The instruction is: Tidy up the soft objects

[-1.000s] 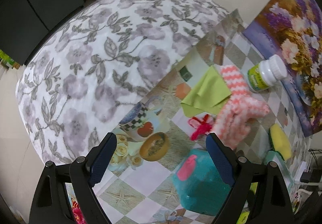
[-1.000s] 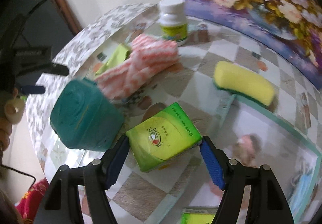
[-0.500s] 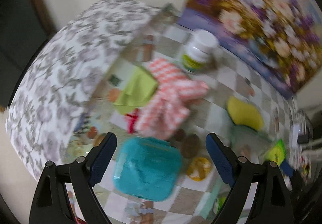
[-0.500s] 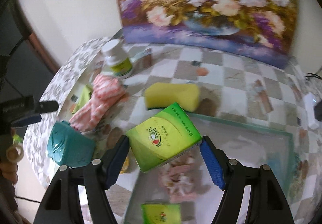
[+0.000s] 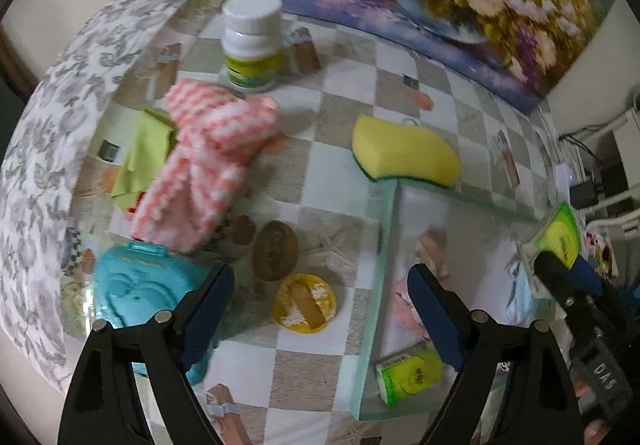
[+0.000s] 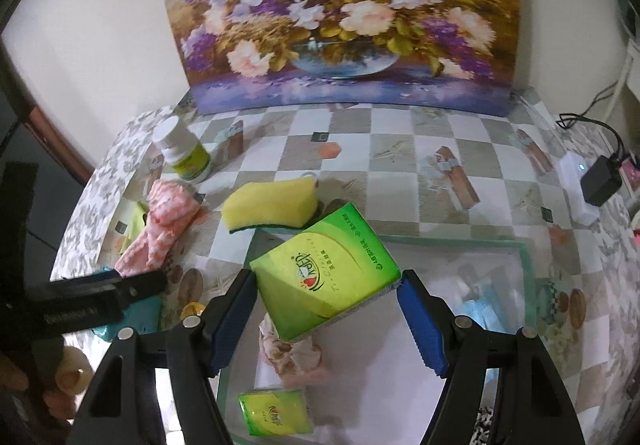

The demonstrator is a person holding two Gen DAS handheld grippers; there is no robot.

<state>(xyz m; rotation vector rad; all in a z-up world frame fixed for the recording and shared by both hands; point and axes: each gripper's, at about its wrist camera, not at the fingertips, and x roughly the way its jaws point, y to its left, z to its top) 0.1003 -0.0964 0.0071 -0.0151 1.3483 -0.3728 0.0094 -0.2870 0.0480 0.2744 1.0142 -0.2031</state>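
The right tool [image 6: 326,319] holds a green tissue pack [image 6: 326,271] tight between its blue pads, up in the air over the clear tray [image 6: 524,249]. The left tool [image 5: 320,315] is wide open and holds nothing. It hangs over the tabletop [image 5: 352,117] next to the tray's edge.

Some of the job looks done. Inside the tray lie a small green tissue pack [image 6: 276,413] and a pink scrunched cloth [image 6: 290,355]. Something pale blue may lie there too, but it is too blurry to tell.

More soft things wait outside the tray. The yellow sponge [image 5: 404,153] sits just beside the tray's far edge. The pink and white towel [image 5: 204,165] lies in a heap, partly on top of a green cloth [image 5: 144,153]. A teal box [image 5: 136,293] and a white bottle [image 5: 252,45] are there too; they do not look soft.

The tabletop has a shiny checked cover with little pictures on it. A big flower painting [image 6: 340,17] leans on the pale wall behind. Some cables and a black plug [image 6: 600,181] sit at the right.
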